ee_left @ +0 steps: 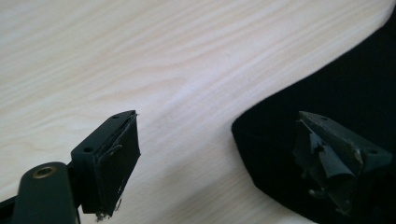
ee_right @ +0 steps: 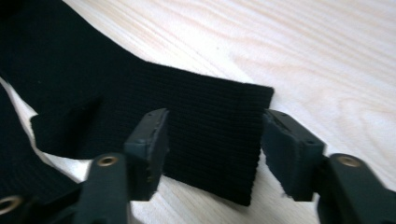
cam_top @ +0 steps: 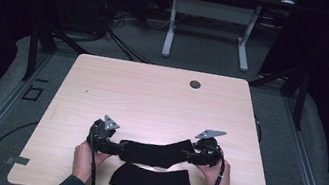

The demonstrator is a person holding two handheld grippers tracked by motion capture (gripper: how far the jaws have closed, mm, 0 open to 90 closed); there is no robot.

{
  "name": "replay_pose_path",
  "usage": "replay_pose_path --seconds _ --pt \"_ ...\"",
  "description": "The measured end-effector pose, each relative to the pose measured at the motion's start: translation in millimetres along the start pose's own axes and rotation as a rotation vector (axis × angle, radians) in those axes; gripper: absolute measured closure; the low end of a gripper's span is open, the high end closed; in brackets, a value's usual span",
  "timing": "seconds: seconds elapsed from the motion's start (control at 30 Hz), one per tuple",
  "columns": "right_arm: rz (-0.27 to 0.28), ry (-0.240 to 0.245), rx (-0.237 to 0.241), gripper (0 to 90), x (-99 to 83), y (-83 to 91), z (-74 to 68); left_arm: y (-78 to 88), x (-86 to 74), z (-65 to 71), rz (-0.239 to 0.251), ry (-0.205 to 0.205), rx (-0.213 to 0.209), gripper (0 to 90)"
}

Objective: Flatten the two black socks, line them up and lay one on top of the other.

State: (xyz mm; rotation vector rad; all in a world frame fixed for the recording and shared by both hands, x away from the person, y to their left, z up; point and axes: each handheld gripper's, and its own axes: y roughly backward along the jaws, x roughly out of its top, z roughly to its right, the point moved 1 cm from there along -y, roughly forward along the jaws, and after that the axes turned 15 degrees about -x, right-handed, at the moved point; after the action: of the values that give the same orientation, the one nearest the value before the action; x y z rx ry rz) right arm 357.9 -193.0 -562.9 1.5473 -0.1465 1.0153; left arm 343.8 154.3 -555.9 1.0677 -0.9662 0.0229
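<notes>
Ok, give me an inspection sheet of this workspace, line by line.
Surface: light wood table with a round grommet hole near its far edge.
Job's things: upper black sock lying flat between the grippers; lower black sock flat near the front edge.
Clutter: nothing seen.
Grippers: left hand-held gripper open, one jaw over the sock's end, the other over bare wood; right hand-held gripper open, jaws either side of the sock's cuff end, not pressing it.
Cables: one trails from each gripper toward the person; more cables on the floor beyond.
Surroundings: grey carpet, another table's legs behind, dark curtains.
</notes>
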Motion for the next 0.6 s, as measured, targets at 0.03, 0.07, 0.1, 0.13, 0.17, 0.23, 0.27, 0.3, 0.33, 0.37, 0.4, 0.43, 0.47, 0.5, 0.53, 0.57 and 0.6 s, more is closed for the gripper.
replay_pose_path --seconds 0.03,0.07,0.1,0.13,0.17,0.23,0.27,0.3,0.33,0.37,0.4,0.43,0.47,0.5,0.53,0.57,0.6 --pt "0.015 -0.007 -0.008 31.5 0.0 1.4 0.6 3.6 0.1 -1.0 0.013 0.003 0.004 13.7" --pt "0.01 -0.018 -0.011 27.0 0.2 4.5 1.7 7.7 0.0 -1.8 0.023 0.008 0.011 13.0" --pt "0.019 -0.019 -0.018 24.2 0.0 7.2 3.8 12.8 -0.3 -3.3 0.028 0.011 0.015 11.8" --pt "0.027 -0.024 -0.021 20.0 -0.5 11.1 6.6 17.2 -1.2 -4.3 0.036 0.014 0.02 10.3" --pt "0.031 -0.034 -0.026 17.8 -1.1 14.0 8.6 20.4 -2.0 -5.0 0.044 0.018 0.025 9.5" --pt "0.045 -0.042 -0.039 15.1 -3.1 20.7 13.0 28.5 -5.3 -7.8 0.052 0.02 0.036 7.8" --pt "0.048 -0.045 -0.044 14.1 -3.9 23.0 14.6 31.7 -7.5 -8.8 0.059 0.024 0.043 7.2" --pt "0.048 -0.048 -0.048 12.1 -5.2 26.2 16.8 35.0 -10.1 -10.0 0.057 0.027 0.049 6.2" --pt "0.052 -0.052 -0.06 9.7 -6.7 29.3 18.9 37.9 -13.0 -11.2 0.059 0.03 0.05 5.6" --pt "0.055 -0.053 -0.079 4.8 -10.7 35.7 23.5 40.6 -16.3 -12.3 0.06 0.035 0.055 3.8" --pt "0.055 -0.053 -0.079 4.8 -10.7 35.7 23.5 43.4 -19.9 -13.4 0.06 0.04 0.059 3.8" --pt "0.06 -0.058 -0.088 4.0 -13.5 38.8 25.6 46.1 -23.8 -14.8 0.059 0.04 0.063 3.6" --pt "0.064 -0.063 -0.1 2.9 -16.7 41.9 28.1 48.2 -27.8 -16.4 0.06 0.046 0.065 3.3" --pt "0.064 -0.069 -0.105 1.5 -20.2 44.5 30.9 50.1 -31.8 -17.9 0.061 0.054 0.071 2.5" --pt "0.068 -0.079 -0.11 0.9 -23.9 46.6 33.5 52.1 -36.9 -19.8 0.061 0.063 0.072 2.2" --pt "0.068 -0.086 -0.125 0.4 -28.7 49.7 36.8 53.5 -39.9 -21.0 0.06 0.069 0.076 1.7" --pt "0.064 -0.091 -0.131 0.0 -31.6 51.5 38.7 54.9 -43.9 -22.8 0.059 0.075 0.082 1.0"
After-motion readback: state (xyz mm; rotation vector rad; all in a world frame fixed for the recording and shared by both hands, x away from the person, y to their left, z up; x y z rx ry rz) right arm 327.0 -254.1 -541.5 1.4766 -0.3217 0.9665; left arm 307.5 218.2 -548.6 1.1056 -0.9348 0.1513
